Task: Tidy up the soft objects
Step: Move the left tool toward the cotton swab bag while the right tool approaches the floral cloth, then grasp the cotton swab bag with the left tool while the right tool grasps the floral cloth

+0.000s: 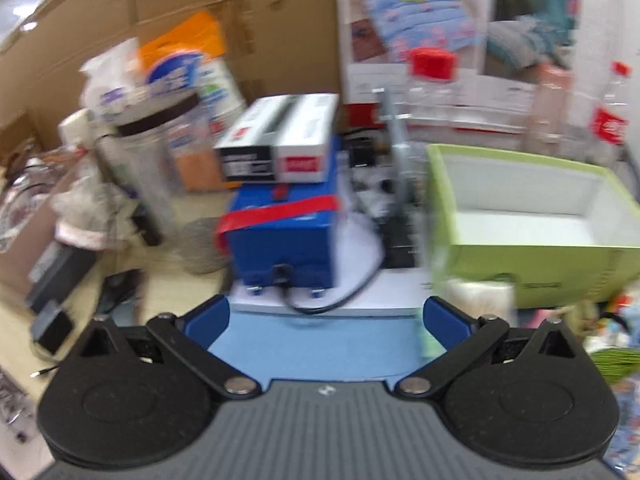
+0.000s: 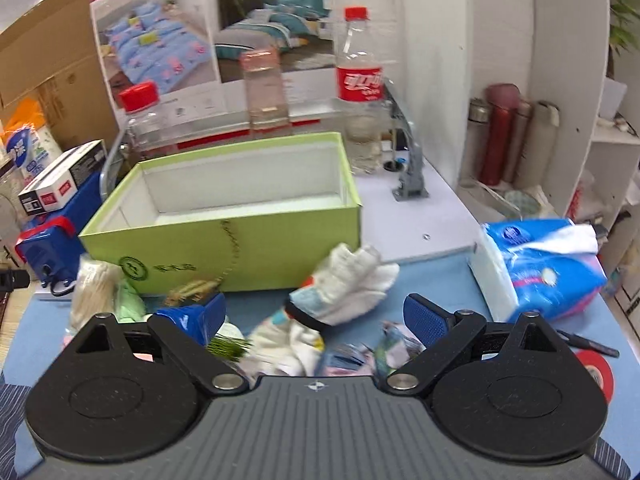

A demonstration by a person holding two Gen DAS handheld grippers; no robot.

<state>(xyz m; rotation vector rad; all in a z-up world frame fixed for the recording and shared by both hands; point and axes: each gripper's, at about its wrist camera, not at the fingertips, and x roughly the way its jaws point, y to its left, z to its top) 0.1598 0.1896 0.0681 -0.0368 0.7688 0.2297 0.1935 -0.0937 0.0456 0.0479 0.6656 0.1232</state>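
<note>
A: Just ahead of the right gripper [image 2: 316, 316], a white cloth [image 2: 352, 280] lies on the blue mat [image 2: 436, 280]. The jaws stand wide apart and hold nothing. The cloth sits between the two finger lines, slightly forward of the tips.

B: Long axis?

A: It runs from lower left to upper right, across the gripper's opening at a slant. More soft items are heaped below it, near the left finger [image 2: 208, 312]; the blur prevents telling them apart.

B: Where is the destination?

A: The green box [image 2: 224, 240] stands directly behind the cloth, open side up and empty. Its near wall is close to the cloth's far end, so a forward reach has little room before the wall.

B: Position of the other arm?

A: The left gripper [image 1: 326, 316] is also spread open and empty. It faces a blue device [image 1: 284, 236], with the box off to its right. The right gripper is judged nearer to the cloth.

B: Clearances?

A: A tissue pack [image 2: 536, 268] sits to the right, well apart from the cloth. Bottles [image 2: 360, 92] stand behind the box. The room above the box is open, so a lift-and-carry over the near wall appears unobstructed.
</note>
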